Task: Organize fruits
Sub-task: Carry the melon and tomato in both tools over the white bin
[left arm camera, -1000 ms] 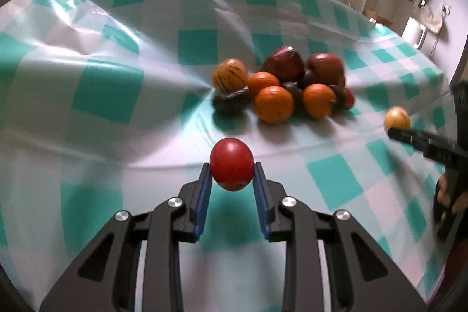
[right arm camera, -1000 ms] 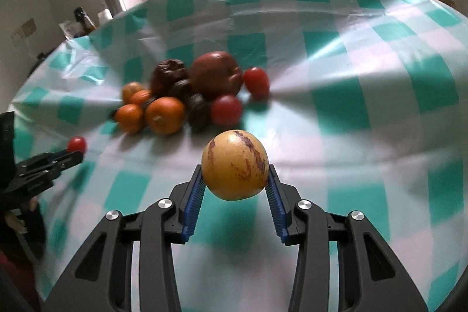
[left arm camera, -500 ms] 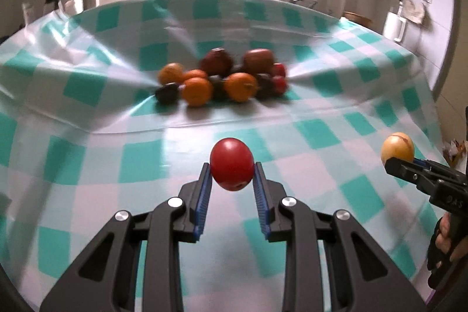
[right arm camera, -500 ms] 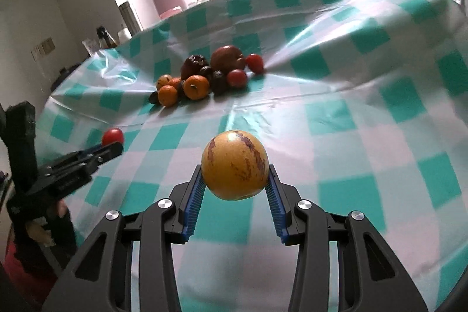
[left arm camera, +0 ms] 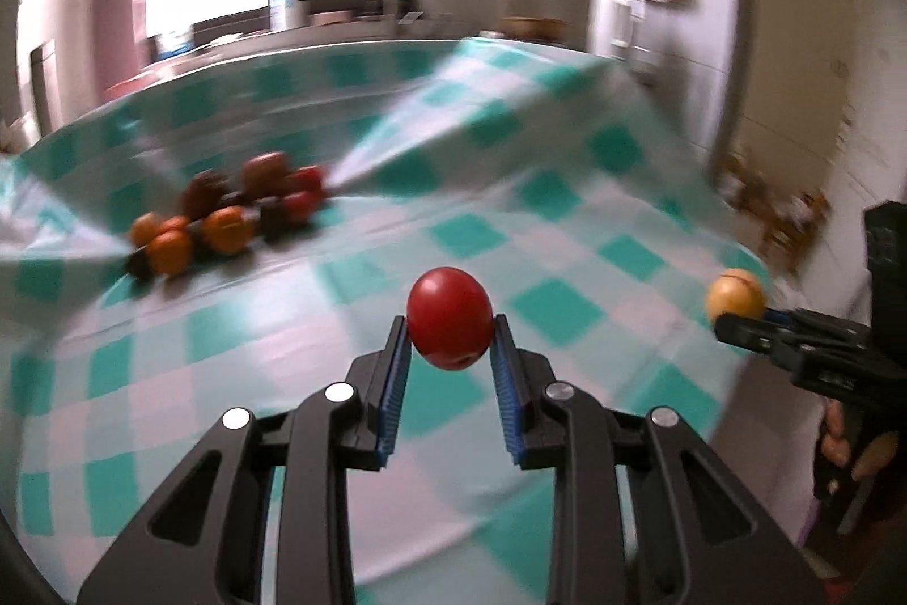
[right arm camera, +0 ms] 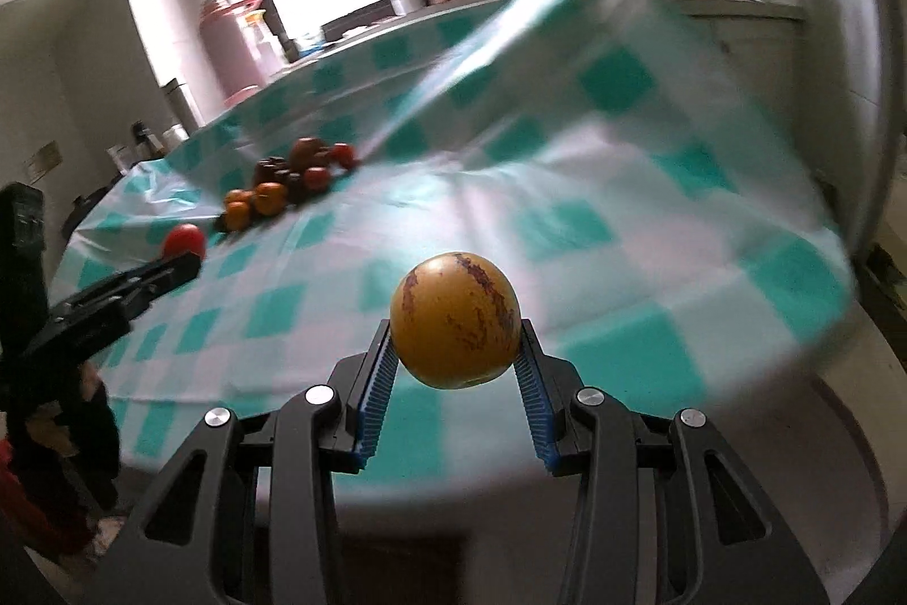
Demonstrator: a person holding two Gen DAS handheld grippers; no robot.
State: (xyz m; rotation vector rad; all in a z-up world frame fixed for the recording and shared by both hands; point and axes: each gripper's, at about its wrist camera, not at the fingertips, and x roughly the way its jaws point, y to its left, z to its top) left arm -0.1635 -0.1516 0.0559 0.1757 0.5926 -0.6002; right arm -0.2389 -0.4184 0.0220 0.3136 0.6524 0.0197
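We find the red tomato (left arm camera: 449, 317) clamped between the blue pads of the left gripper (left arm camera: 449, 338), clear of the checked tablecloth (left arm camera: 567, 231). The right gripper (right arm camera: 455, 350) is likewise closed on a yellow fruit with brown streaks (right arm camera: 455, 327), held near the table's near edge. The remaining fruit pile (left arm camera: 227, 214) sits well apart, farther back on the cloth. We judge the step in hand to be the carry of two picked fruits away from the pile. No destination container is visible; the next move calls for locating one and lowering each fruit before the jaws release.
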